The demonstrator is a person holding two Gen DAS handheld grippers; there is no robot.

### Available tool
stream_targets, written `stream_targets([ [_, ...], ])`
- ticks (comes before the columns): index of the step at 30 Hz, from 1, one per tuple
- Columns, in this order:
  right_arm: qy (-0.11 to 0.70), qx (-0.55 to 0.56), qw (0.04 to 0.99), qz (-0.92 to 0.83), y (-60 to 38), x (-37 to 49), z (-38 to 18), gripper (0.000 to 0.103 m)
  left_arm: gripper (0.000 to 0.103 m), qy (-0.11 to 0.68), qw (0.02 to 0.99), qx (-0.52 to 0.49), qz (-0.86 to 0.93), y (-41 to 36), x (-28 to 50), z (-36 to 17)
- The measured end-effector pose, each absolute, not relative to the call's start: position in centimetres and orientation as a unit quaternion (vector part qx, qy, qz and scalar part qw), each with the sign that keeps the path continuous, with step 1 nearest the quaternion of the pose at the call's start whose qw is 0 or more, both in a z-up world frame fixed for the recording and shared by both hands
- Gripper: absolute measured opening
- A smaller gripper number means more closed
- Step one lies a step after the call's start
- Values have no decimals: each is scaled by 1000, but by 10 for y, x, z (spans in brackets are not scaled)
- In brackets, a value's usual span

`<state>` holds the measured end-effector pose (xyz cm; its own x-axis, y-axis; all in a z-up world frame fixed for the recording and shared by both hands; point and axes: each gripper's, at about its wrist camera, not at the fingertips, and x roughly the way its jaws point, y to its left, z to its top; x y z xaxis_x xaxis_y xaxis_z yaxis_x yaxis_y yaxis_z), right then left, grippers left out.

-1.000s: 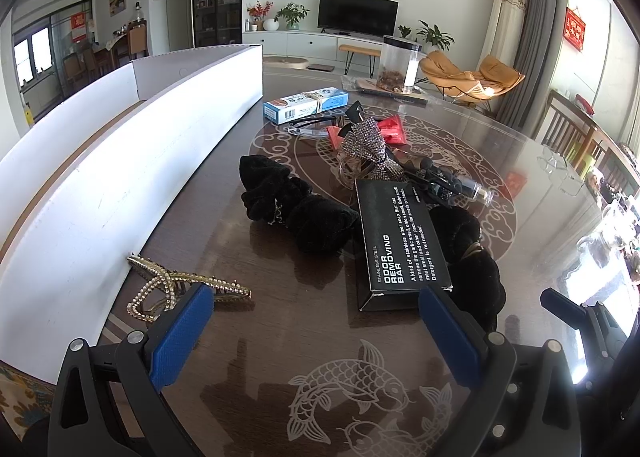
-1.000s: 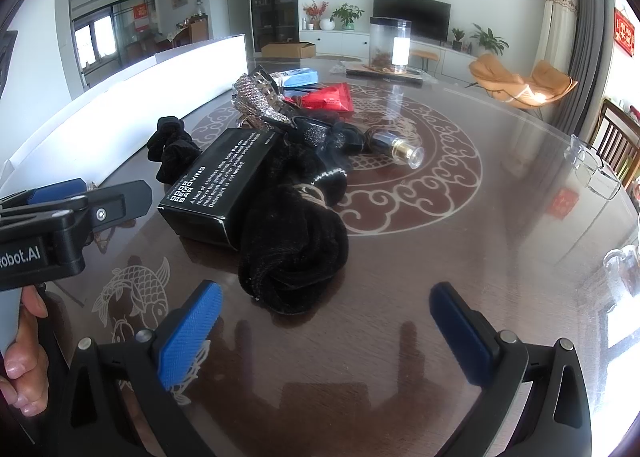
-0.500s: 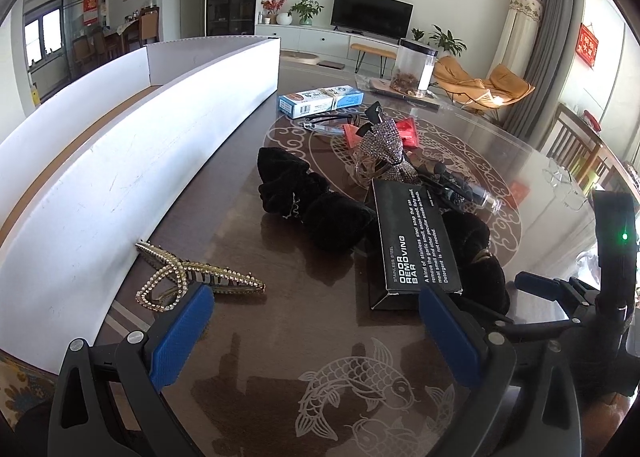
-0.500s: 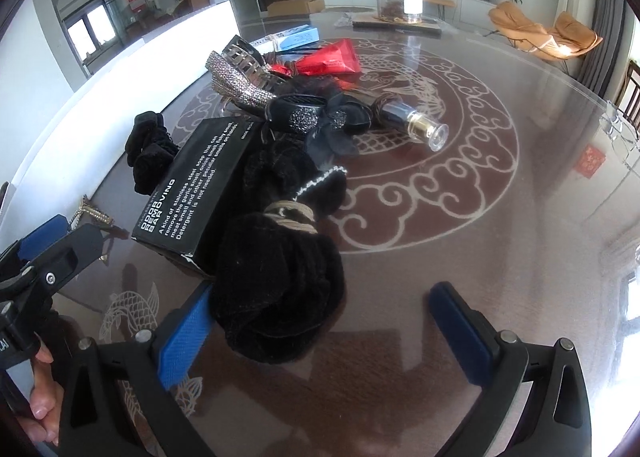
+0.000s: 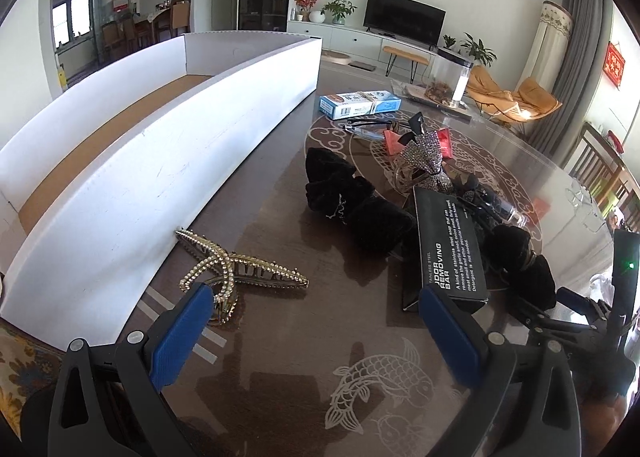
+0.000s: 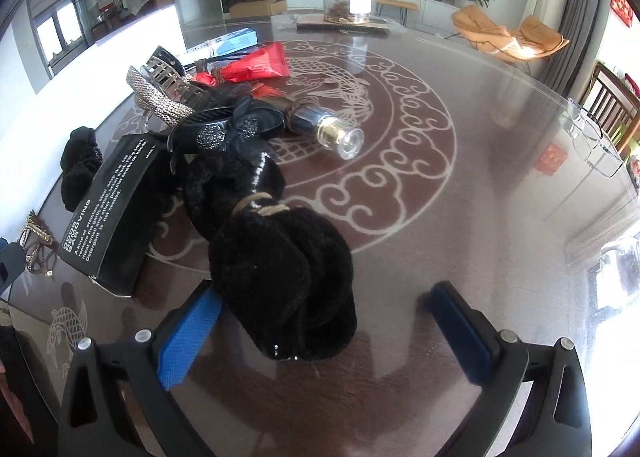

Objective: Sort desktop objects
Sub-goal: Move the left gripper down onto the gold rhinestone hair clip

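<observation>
Right gripper (image 6: pixel 324 327) wide apart, low over the table (image 6: pixel 460 185), black scrunchie (image 6: pixel 280 281) between its fingers, touching the left one. Left gripper (image 5: pixel 316 329) wide apart too, pearl clip (image 5: pixel 236 277) by its left finger, beside the white box (image 5: pixel 132 185). Black box (image 5: pixel 448 245) by its right finger.

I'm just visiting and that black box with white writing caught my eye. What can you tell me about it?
The black box is a flat, oblong carton, seemingly cardboard, closed, printed in white with "ODOR REMOVING BAR". It lies label up on the glossy table, one end propped on the clutter behind. Black velvet scrunchies press against its sides. No tool touches it.
</observation>
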<state>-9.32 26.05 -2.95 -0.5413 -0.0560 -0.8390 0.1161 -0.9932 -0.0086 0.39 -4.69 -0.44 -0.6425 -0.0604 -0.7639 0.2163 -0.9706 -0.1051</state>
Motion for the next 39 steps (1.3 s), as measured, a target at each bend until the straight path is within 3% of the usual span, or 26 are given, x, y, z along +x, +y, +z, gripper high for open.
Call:
stream_targets([
  [12,26,459,38,-887,262,-88,-29,103,103,120,206,504,-830,-76,-50,-51],
  [19,26,459,38,-887,262,-88,-29,103,103,108,189,495,-841,-71,-74,-51],
  [25,26,459,38,-887,262,-88,-30,103,103,56,110,476,-871,-55,-82,-50],
  [27,26,459,38,-887,262,-88,-29,103,92,36,75,466,-881,-46,-81,-48],
  [29,26,459,38,-887,262,-88,-29,103,72,15,26,460,-887,-33,-78,-44],
  [32,26,458,38,-887,262,-88,-29,103,72,-11,-25,464,-886,-19,-74,-44],
  [39,26,459,38,-887,262,-88,-29,103,75,-6,-5,470,-883,-20,-71,-43],
])
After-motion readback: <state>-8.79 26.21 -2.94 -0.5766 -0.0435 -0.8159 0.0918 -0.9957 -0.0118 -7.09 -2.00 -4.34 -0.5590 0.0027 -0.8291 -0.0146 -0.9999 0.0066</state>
